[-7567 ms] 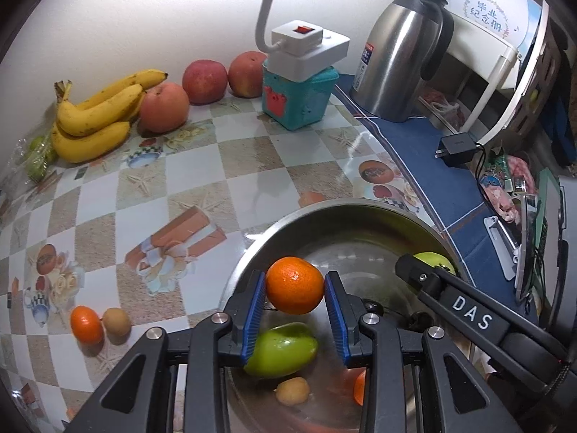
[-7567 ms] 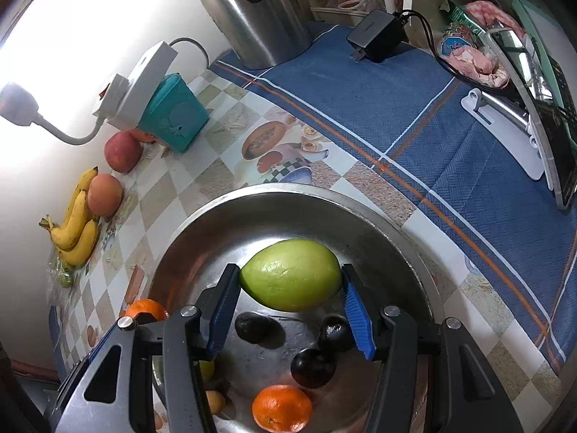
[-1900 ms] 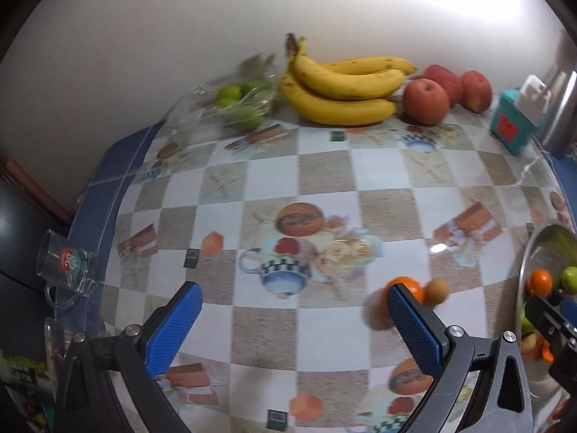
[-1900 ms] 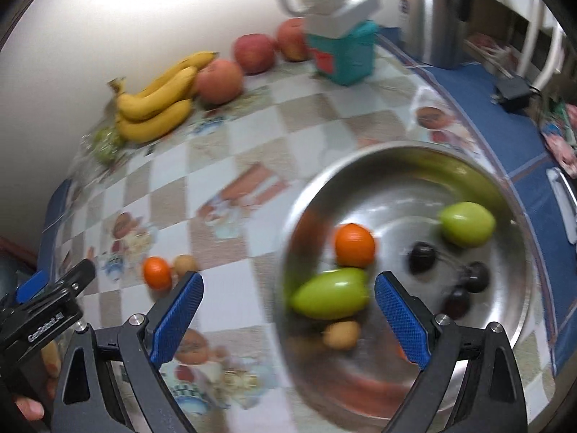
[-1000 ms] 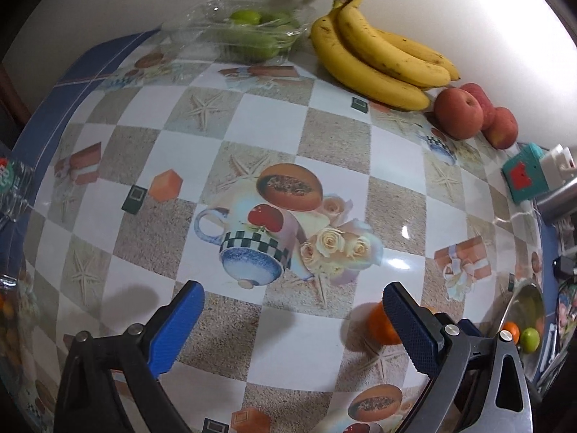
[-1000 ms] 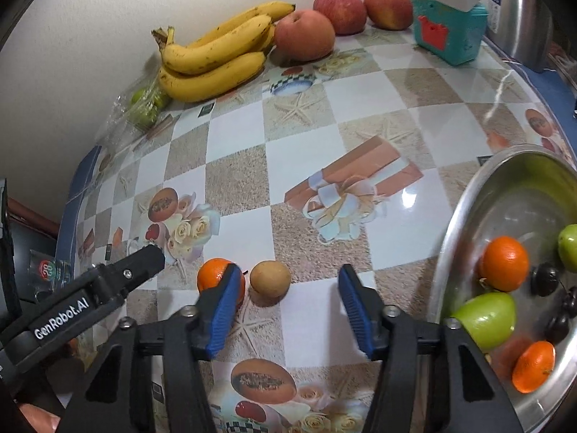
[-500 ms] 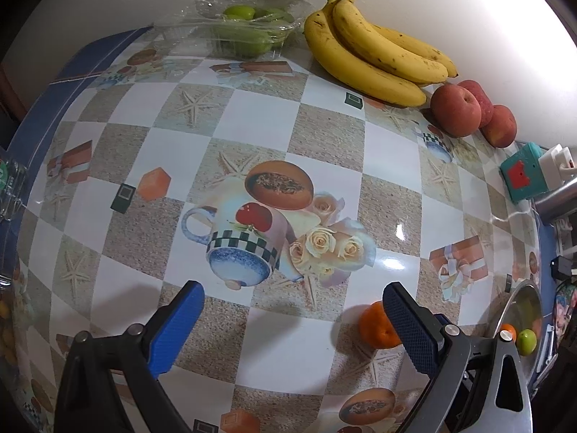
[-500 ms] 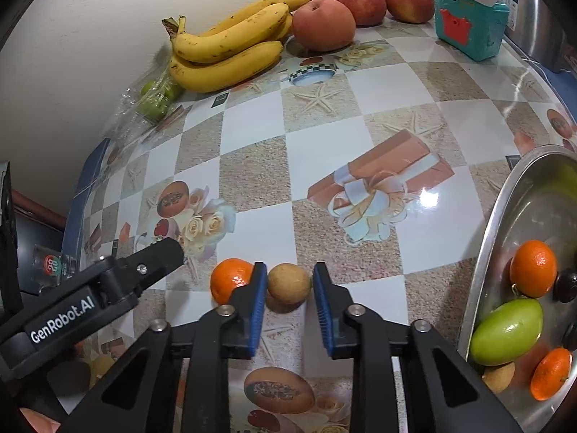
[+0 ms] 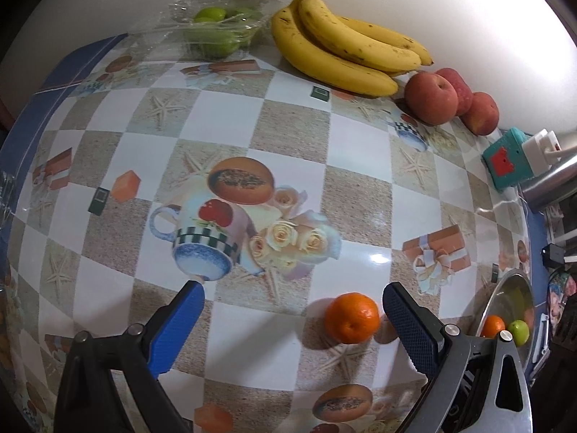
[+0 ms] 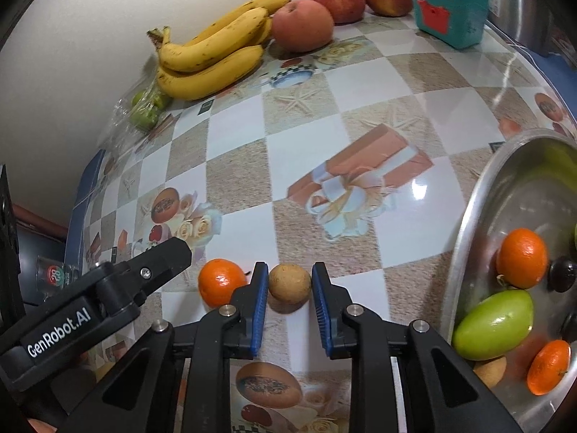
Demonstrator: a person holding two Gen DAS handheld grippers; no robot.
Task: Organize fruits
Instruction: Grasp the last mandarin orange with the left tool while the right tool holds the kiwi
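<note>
R gripper [image 10: 290,290], ribbed blue pads, pinches small round matte tan fruit [image 10: 289,283]. L gripper [image 9: 290,319] spread wide round dimpled orange [image 9: 351,318] on glossy checkered tablecloth [image 9: 288,108].

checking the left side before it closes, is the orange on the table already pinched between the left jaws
No, the left gripper stands wide open, and the orange sits on the table near its right jaw without being squeezed.

Table [image 9: 360,195] under a glossy checked oilcloth, beige and white squares printed with cups, roses, starfish and gift boxes; blue cloth [image 9: 77,63] at its edges. Plain white wall [image 10: 72,36] behind, brightly lit.
</note>
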